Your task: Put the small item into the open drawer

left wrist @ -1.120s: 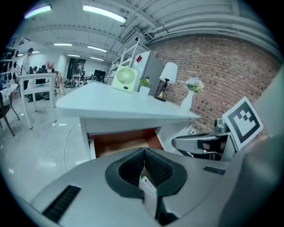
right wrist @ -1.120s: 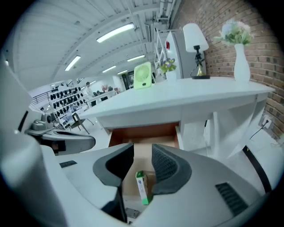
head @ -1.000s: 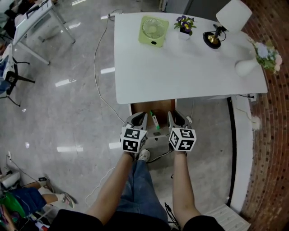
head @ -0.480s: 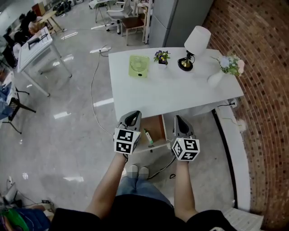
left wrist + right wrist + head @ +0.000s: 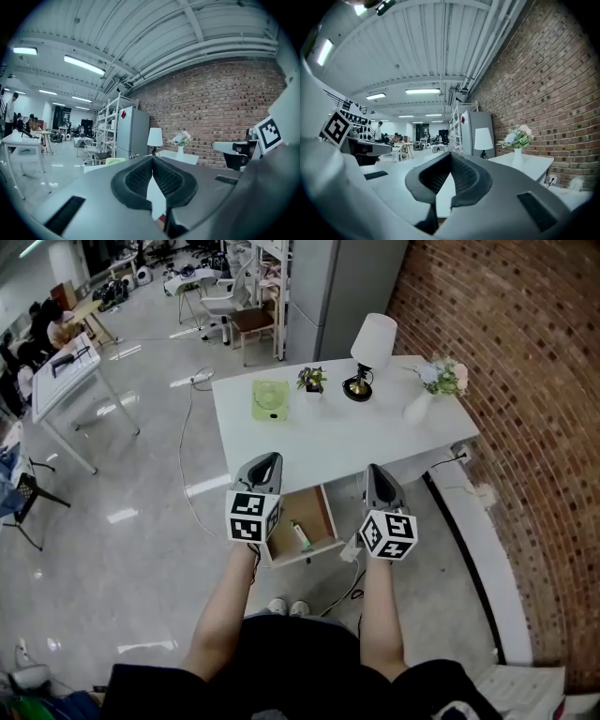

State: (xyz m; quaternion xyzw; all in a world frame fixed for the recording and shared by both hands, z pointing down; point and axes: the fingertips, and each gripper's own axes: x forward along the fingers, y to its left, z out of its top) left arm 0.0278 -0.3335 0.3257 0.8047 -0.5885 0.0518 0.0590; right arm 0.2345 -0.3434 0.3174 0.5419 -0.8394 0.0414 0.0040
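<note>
An open wooden drawer (image 5: 317, 513) sticks out from under the white table (image 5: 356, 442). A small green-and-white item (image 5: 300, 536) lies inside it. My left gripper (image 5: 267, 458) is held in the air above the drawer's left side, its jaws shut and empty. To the right of the drawer, my right gripper (image 5: 375, 471) is also raised, shut and empty. In the left gripper view the left gripper (image 5: 153, 157) has its pads pressed together, pointing level at the table top. The right gripper (image 5: 450, 153) shows the same in its own view.
On the table stand a green fan (image 5: 270, 397), a small potted plant (image 5: 310, 381), a white lamp (image 5: 368, 345) and a vase of flowers (image 5: 427, 396). A brick wall (image 5: 506, 381) runs along the right. A grey cabinet (image 5: 337, 282) stands behind, and a cable (image 5: 187, 442) trails on the floor.
Both grippers have risen and drawn back from the drawer, where they flanked the item. The item stays in the drawer. The view now takes in the whole table.
</note>
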